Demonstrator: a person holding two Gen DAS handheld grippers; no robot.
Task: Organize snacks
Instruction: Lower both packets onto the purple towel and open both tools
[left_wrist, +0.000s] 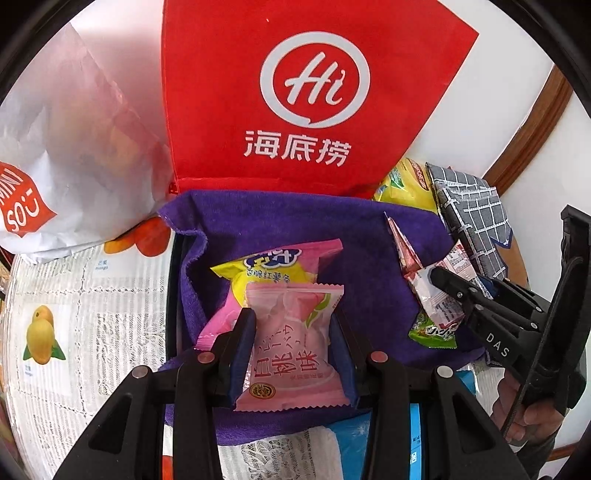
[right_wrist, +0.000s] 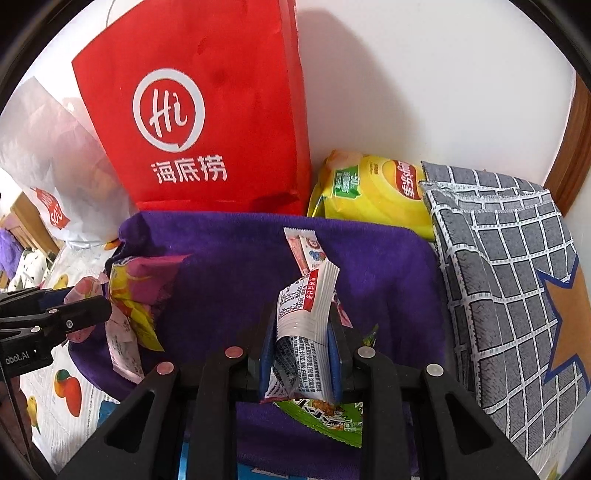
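My left gripper (left_wrist: 292, 325) is shut on a pink peach-flavour snack packet (left_wrist: 291, 347) and holds it over the purple towel (left_wrist: 369, 266). Behind it on the towel lies a pink and yellow snack packet (left_wrist: 273, 269). My right gripper (right_wrist: 302, 332) is shut on a white and red snack packet (right_wrist: 306, 325) above the towel (right_wrist: 229, 266). It also shows in the left wrist view (left_wrist: 443, 291). A green snack packet (right_wrist: 325, 417) lies under the right gripper. A red and white packet (right_wrist: 304, 247) lies further back on the towel.
A red Haidilao bag (left_wrist: 295, 96) stands against the wall behind the towel. A white plastic bag (left_wrist: 62, 147) sits at the left. A yellow chip bag (right_wrist: 373, 192) and a grey checked cloth (right_wrist: 509, 295) lie at the right. The tabletop has a fruit-print cover (left_wrist: 74, 314).
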